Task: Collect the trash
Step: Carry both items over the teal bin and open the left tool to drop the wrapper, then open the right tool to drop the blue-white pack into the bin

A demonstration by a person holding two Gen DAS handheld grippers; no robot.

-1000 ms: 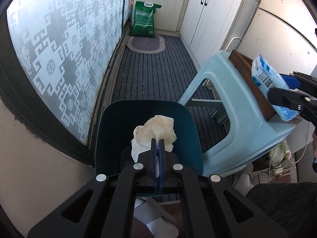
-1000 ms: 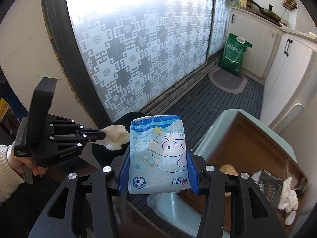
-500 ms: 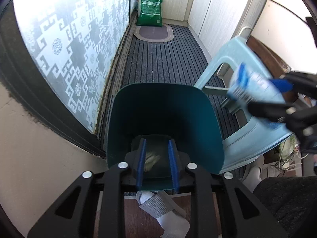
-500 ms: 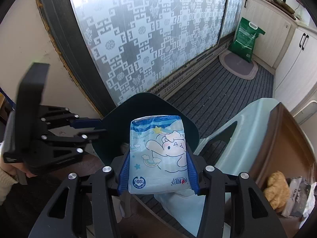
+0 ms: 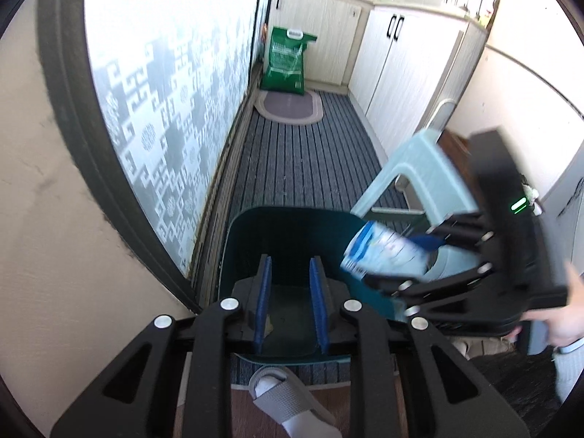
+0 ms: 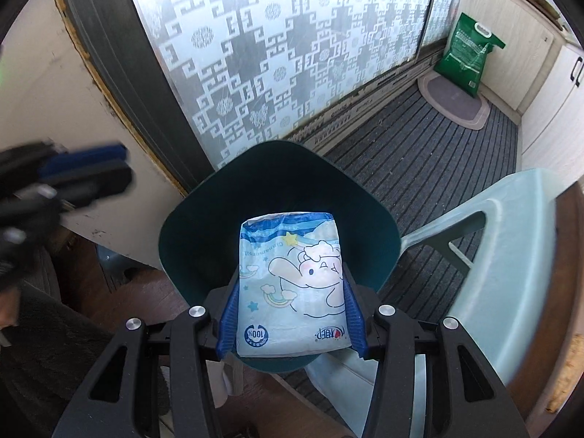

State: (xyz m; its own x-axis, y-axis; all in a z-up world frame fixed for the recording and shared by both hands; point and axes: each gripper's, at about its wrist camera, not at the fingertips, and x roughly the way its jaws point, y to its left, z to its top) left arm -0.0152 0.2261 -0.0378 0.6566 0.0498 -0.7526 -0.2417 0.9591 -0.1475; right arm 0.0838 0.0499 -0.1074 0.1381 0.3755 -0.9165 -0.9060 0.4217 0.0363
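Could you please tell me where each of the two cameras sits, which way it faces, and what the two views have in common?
Left wrist: rides the left gripper, looking down past its open, empty fingers into the dark green bin; the right gripper and a hand show at right.
Right wrist: rides the right gripper, looking steeply down over the bin; its fingers clamp a blue tissue pack; the left gripper blurs at left.
Shared: bin, tissue pack, pale blue stool, green bag.
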